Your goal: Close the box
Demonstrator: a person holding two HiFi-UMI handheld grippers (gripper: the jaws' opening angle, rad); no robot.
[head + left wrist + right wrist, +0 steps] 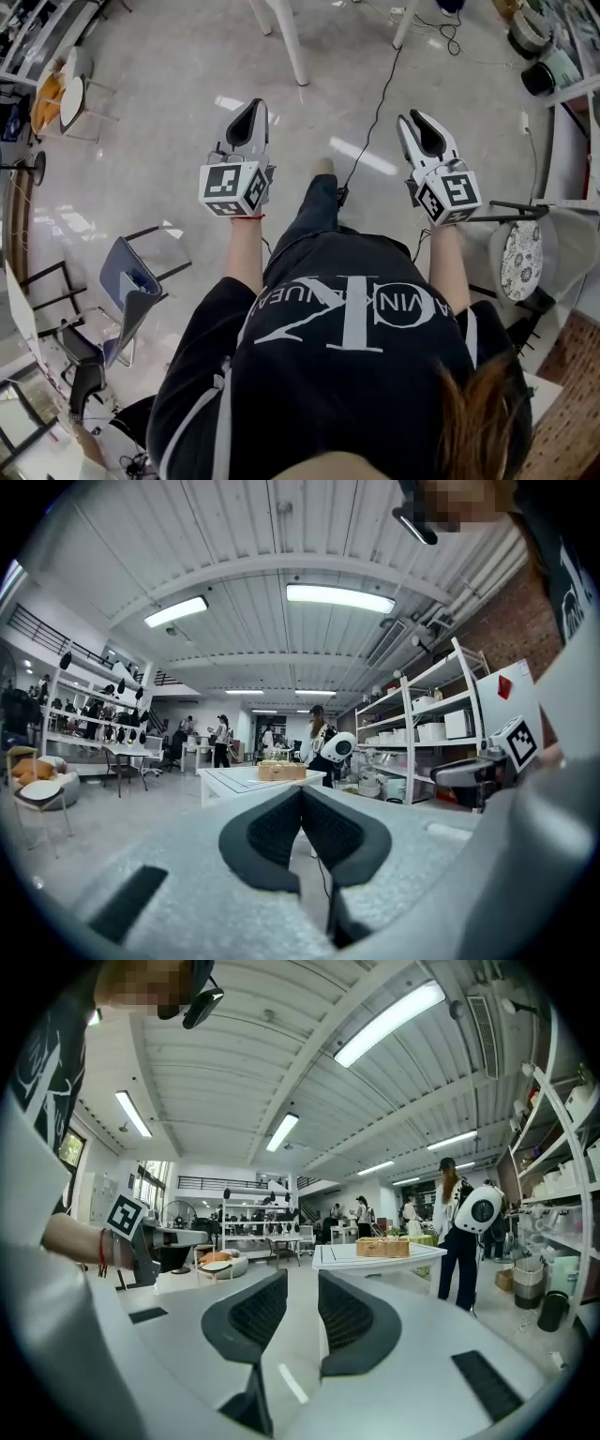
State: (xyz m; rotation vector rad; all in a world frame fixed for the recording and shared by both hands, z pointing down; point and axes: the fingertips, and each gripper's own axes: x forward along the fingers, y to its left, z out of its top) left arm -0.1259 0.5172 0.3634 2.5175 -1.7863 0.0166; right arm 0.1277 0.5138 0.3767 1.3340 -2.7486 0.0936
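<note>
Left grey-padded gripper (302, 794): jaws pinched together, empty. Right grey-padded gripper (302, 1283): jaws narrowly parted, nothing between. The tan rectangular box (382, 1247) sits on a white table (342, 1259), well ahead of both.

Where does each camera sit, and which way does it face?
Head view: on the head, steeply down; torso, forearms, left gripper, right gripper.
Left gripper view: on that gripper, level across the room; jaws together.
Right gripper view: on that gripper, level too; jaws apart.
Shared: gripper views both show the white table with tan box.
</note>
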